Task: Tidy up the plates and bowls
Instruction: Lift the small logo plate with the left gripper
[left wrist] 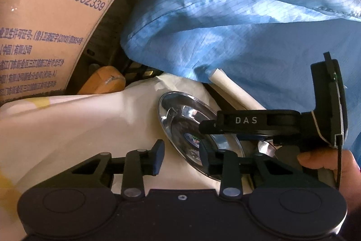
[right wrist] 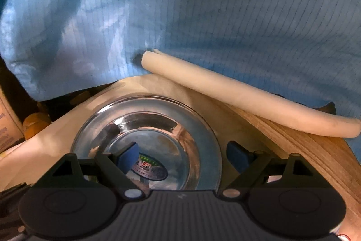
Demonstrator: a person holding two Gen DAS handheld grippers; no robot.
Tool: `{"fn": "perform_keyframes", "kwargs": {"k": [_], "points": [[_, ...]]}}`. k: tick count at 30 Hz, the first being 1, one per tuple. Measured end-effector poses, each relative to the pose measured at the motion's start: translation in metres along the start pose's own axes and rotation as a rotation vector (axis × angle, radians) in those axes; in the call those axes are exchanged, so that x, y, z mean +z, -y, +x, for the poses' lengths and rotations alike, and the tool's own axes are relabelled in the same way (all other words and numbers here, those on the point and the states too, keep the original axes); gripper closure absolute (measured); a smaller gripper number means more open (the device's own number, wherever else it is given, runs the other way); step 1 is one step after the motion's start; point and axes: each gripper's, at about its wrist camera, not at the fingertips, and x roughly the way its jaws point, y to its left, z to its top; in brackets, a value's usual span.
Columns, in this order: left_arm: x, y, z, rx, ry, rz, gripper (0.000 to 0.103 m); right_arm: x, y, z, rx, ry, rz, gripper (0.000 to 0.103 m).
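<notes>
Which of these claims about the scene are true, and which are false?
1. The bowl is shiny metal. True.
2. The bowl is full of food. False: it is empty, with only an oval sticker on its bottom.
3. A pale roll lies beyond the bowl, against the blue cloth. True.
4. The right gripper has its fingers shut tight. False: they stand wide apart, one finger over the bowl's inside and the other outside its rim.
5. The box beside the table is blank. False: it carries printed letters and numbers.
</notes>
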Motion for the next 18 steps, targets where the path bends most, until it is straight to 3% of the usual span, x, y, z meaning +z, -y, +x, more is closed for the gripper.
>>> {"fn": "perform_keyframes", "kwargs": {"k": [11, 18], "points": [[0.000, -0.003, 0.001, 0.007, -0.004, -0.024, 0.076, 0.006, -0.007, 0.011, -0.043, -0.067, -0.057, 0.013], [0.000, -0.002, -0.003, 0.026, -0.004, -0.020, 0.087, 0.004, -0.012, 0.006, -0.055, -0.058, -0.060, 0.041]]}}
